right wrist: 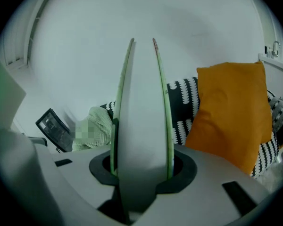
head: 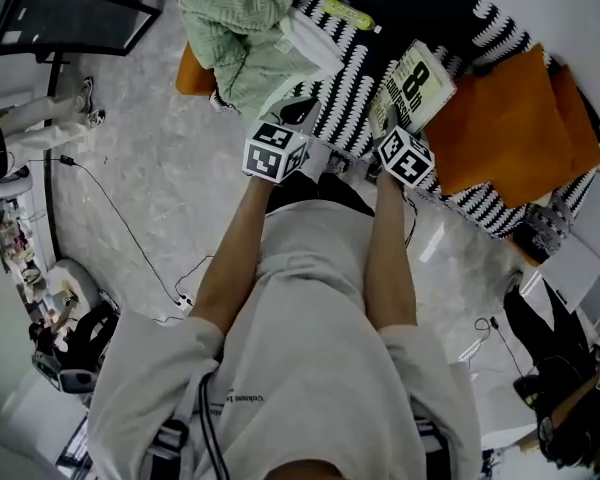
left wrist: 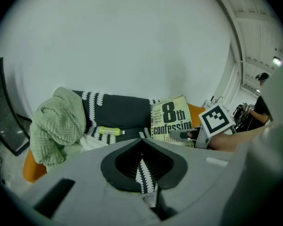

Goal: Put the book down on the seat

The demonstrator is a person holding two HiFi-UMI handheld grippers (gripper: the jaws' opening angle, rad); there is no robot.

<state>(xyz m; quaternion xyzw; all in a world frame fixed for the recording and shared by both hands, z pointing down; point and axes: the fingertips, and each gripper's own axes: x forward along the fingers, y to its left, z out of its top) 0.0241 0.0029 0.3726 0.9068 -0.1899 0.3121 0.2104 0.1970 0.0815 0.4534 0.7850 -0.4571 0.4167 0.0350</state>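
The book (head: 421, 86), with a large "8th" on its pale cover, is held tilted above the sofa seat, which is draped in a black-and-white throw (head: 410, 8). My right gripper (head: 391, 124) is shut on the book's lower edge. In the right gripper view the book (right wrist: 141, 102) stands edge-on between the jaws (right wrist: 141, 173), white pages between green covers. My left gripper (head: 302, 111) hovers at the seat's front edge, left of the book. Its jaws (left wrist: 144, 173) are shut to a thin slit showing the throw's pattern. From there the book (left wrist: 172, 119) appears to the right.
An orange cushion (head: 510, 118) lies right of the book on the sofa. A green knitted blanket (head: 240, 18) is heaped at the left end, with a yellow-green tube (head: 345, 13) beside it. A black screen on a stand (head: 70, 13) and cables (head: 130, 228) occupy the floor at left.
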